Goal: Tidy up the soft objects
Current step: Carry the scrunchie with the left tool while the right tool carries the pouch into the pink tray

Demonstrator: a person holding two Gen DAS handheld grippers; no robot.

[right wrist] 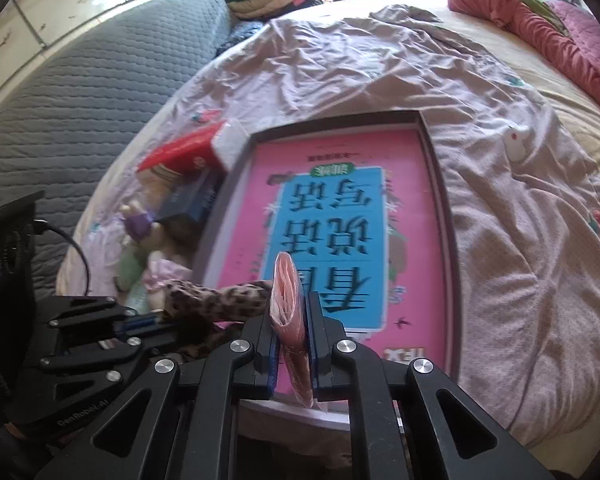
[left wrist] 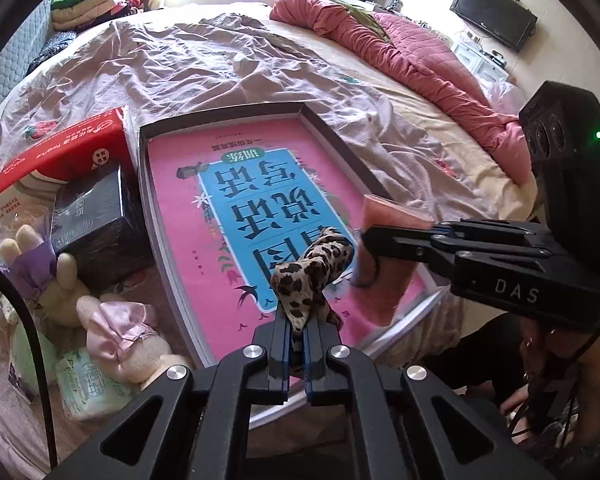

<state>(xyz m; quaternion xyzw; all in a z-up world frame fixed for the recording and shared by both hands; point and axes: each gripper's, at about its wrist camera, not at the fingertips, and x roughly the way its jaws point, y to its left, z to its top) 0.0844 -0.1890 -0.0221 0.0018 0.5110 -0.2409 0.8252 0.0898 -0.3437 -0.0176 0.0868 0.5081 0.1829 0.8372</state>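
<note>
Sprawling across most of both views, the bed [left wrist: 228, 64] carries a crumpled pale lilac sheet, with a rose quilt [left wrist: 412, 52] bunched toward the upper right of the left wrist view. Next in size, a shallow box [left wrist: 328, 132] sits at centre frame, lined with a pink and blue printed sheet. To its left, at the lower left of the frame, lies a heap of small things: a red carton [left wrist: 60, 152], a dark box [left wrist: 88, 220], plush rabbits [left wrist: 112, 328] and a pale green tissue pack [left wrist: 88, 384].

The step in hand looks like carrying two soft items down toward the box. The left gripper [left wrist: 298, 344] is clamped on a leopard-print cloth [left wrist: 312, 276], which bunches up beyond the fingertips over the box's near end. The right gripper [right wrist: 294, 340] pinches a thin pink packet [right wrist: 290, 320] edge-on between its pads, the packet sticking out past the tips, also above the near end of the box. In the left wrist view that packet shows at centre right, just beside the cloth.

Likely next, each item needs lowering onto the box floor, side by side, before the jaws let go. The floppy cloth may unfurl or snag on a pad at release.
</note>
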